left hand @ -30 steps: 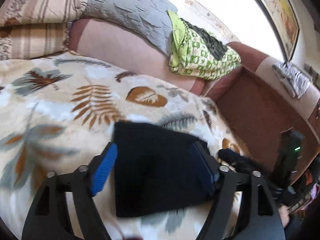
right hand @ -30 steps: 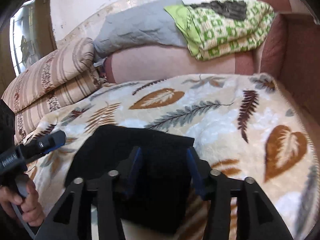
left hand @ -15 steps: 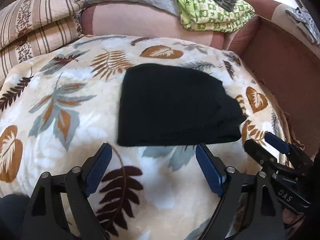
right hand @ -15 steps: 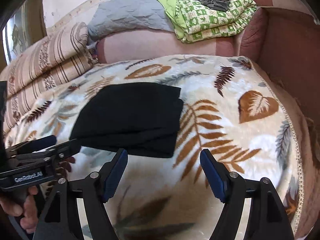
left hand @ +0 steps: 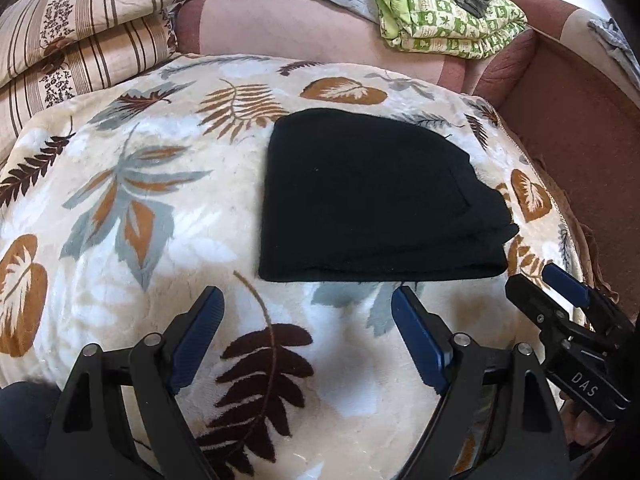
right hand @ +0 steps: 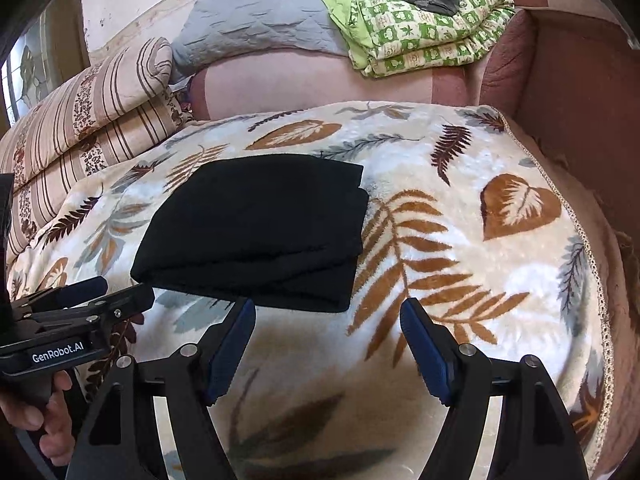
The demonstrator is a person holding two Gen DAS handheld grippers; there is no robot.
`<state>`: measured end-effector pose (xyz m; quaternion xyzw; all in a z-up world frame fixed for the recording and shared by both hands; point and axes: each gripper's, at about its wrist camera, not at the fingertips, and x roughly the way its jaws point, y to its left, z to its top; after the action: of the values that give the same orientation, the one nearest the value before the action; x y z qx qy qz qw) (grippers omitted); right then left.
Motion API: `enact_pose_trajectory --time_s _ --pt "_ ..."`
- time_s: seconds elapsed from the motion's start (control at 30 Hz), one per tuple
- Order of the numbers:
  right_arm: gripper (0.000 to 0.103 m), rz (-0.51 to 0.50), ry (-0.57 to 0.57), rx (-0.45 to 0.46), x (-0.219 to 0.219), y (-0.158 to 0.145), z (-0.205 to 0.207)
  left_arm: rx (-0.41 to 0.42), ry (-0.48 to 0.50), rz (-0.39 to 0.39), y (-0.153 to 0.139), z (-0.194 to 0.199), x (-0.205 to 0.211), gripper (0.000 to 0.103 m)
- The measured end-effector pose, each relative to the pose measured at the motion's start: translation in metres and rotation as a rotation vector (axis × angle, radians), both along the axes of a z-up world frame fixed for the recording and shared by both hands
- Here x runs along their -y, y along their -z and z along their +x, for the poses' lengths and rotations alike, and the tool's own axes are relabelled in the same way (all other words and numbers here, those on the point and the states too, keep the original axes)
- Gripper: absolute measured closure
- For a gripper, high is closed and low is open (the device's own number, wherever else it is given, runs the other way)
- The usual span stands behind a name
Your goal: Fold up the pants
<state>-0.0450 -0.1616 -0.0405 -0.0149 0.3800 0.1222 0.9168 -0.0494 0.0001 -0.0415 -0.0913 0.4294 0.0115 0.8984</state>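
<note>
- The pants [left hand: 372, 204] lay as a flat black folded bundle on the leaf-print blanket [left hand: 132, 200], just ahead of both claws and touched by neither.
- Your left claw [left hand: 306, 320] stood wide open over bare blanket, nothing between its blue pads; your right claw [right hand: 328, 328] was open and empty too, its left tip just short of the bundle's near edge.
- The task looked close to done, so the main risk, as I judge it, was undoing it: a low pass with either tip could have snagged the near edge and dragged the layers apart.
- The stack was not square. The lower layers stuck out past the top one on the right side, and a nudge there could have slid them further, since the plush blanket gave soft, uneven support.
- A regrip to tidy that side could have pinched blanket pile along with the cloth and lifted both.
- The left view showed what the right did not: the stepped right-hand edge from above and grey cloth on the sofa arm [left hand: 612, 40].
- The right view showed the near fold's thickness, and your bare fingers [right hand: 44, 428] round the left claw's handle.
</note>
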Motion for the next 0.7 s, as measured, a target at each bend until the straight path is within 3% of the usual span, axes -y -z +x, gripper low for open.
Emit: enact_pose_trajectory --time_s 0.07,0.13,0.3,0.37,0.47,0.57,0.7 --pt "0.027 0.016 -0.004 0.003 0.002 -0.001 0.001 -0.002 -0.004 -0.008 0.003 0.001 -0.003 0.017" --pt "0.027 0.095 -0.008 -0.015 0.009 -0.001 0.003 0.017 -0.011 -0.025 0.003 0.000 -0.010 0.017" --pt "0.027 0.504 0.047 -0.131 0.049 0.017 0.022 0.083 -0.009 -0.093 0.000 0.001 -0.038 0.017" --pt "0.027 0.608 0.078 -0.163 0.057 0.028 0.032 0.107 -0.031 -0.111 0.001 0.003 -0.052 0.017" --pt "0.025 0.705 0.078 -0.206 0.057 0.038 0.055 0.095 -0.081 -0.191 0.007 0.011 -0.073 0.017" --pt "0.024 0.704 0.059 -0.246 0.050 0.043 0.077 0.083 -0.094 -0.310 0.009 0.027 -0.089 0.017" --pt "0.027 0.735 0.025 -0.250 0.046 0.044 0.098 0.060 -0.033 -0.355 0.005 0.067 -0.091 0.017"
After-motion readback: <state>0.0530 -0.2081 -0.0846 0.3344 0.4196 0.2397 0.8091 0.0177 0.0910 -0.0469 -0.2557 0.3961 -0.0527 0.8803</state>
